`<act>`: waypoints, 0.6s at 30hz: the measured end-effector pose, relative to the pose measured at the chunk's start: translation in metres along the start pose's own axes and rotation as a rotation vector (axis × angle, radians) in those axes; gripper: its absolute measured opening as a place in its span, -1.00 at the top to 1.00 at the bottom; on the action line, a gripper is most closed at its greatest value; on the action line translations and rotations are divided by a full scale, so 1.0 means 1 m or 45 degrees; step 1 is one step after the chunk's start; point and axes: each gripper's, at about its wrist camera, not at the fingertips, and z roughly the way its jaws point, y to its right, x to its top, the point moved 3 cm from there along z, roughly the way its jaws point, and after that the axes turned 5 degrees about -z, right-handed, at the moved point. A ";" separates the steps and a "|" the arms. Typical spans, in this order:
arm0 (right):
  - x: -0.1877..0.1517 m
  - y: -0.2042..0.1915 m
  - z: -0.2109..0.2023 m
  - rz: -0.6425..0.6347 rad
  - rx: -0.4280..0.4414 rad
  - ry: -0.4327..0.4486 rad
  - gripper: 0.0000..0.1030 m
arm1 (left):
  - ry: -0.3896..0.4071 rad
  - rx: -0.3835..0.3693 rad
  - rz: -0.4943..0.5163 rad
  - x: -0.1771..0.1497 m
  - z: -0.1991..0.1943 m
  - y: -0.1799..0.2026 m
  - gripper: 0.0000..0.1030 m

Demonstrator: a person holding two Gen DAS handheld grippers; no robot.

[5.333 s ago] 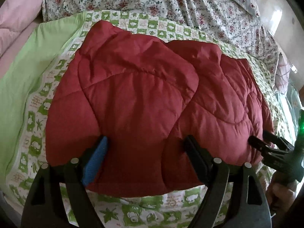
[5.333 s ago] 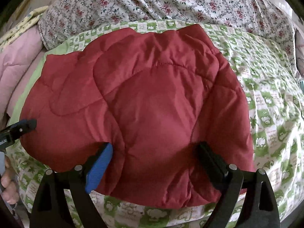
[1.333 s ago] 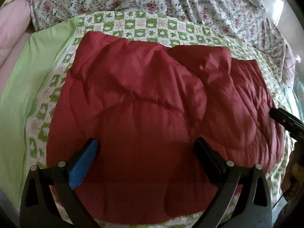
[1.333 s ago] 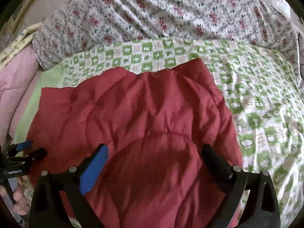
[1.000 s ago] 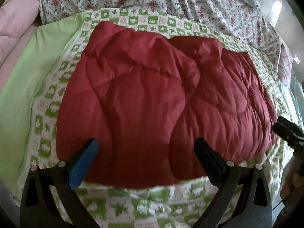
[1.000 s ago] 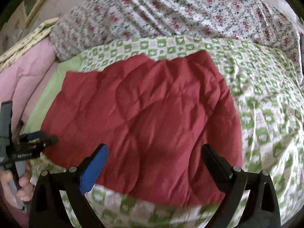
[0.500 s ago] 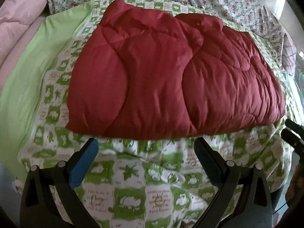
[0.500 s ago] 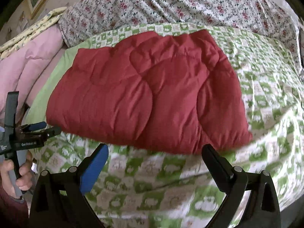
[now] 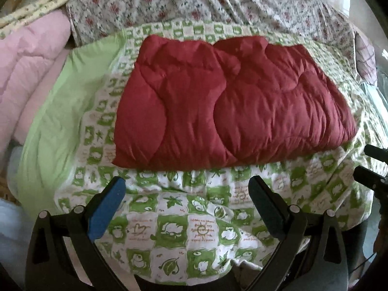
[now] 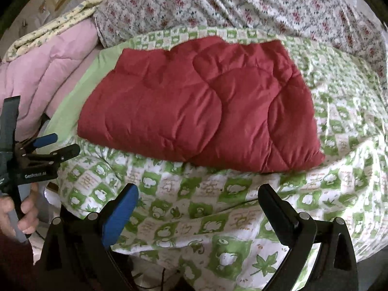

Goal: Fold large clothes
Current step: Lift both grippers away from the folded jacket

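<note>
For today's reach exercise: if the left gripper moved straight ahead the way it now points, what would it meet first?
Probably the green-checked bedspread, which fills the gap between the open left gripper fingers. The folded red padded garment lies just beyond; depth is hard to judge through the fisheye.

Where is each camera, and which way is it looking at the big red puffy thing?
Left wrist: sits on the left gripper, open, looking across the green checked quilt at the folded red jacket; the right gripper's tips show at the right edge.
Right wrist: sits on the right gripper, open, facing the same jacket; the left hand shows.
Shared: jacket, quilt, floral bedding.
</note>
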 end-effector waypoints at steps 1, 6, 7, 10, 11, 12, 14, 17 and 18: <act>0.001 -0.001 -0.001 -0.003 -0.010 0.009 -0.95 | 0.011 -0.006 -0.004 0.002 -0.002 0.000 -0.98; 0.008 -0.001 0.011 0.001 -0.017 -0.012 -0.95 | -0.020 0.005 -0.013 0.009 0.013 0.001 -0.98; 0.009 -0.001 0.014 -0.002 -0.019 -0.018 -0.95 | -0.029 0.003 -0.015 0.011 0.017 0.002 -0.98; 0.012 -0.001 0.023 -0.005 -0.024 -0.034 -0.95 | -0.047 0.015 -0.023 0.015 0.025 0.003 -0.98; 0.014 0.000 0.025 -0.006 -0.024 -0.037 -0.95 | -0.052 0.016 -0.026 0.016 0.028 0.003 -0.98; 0.016 0.000 0.027 -0.008 -0.026 -0.040 -0.95 | -0.054 0.017 -0.030 0.017 0.029 0.003 -0.98; 0.020 0.000 0.031 -0.013 -0.034 -0.046 -0.95 | -0.056 0.020 -0.033 0.020 0.032 0.003 -0.98; 0.028 0.002 0.034 -0.008 -0.040 -0.045 -0.95 | -0.055 0.014 -0.033 0.023 0.034 0.003 -0.98; 0.030 0.003 0.035 -0.010 -0.041 -0.044 -0.95 | -0.054 0.013 -0.033 0.025 0.035 0.003 -0.98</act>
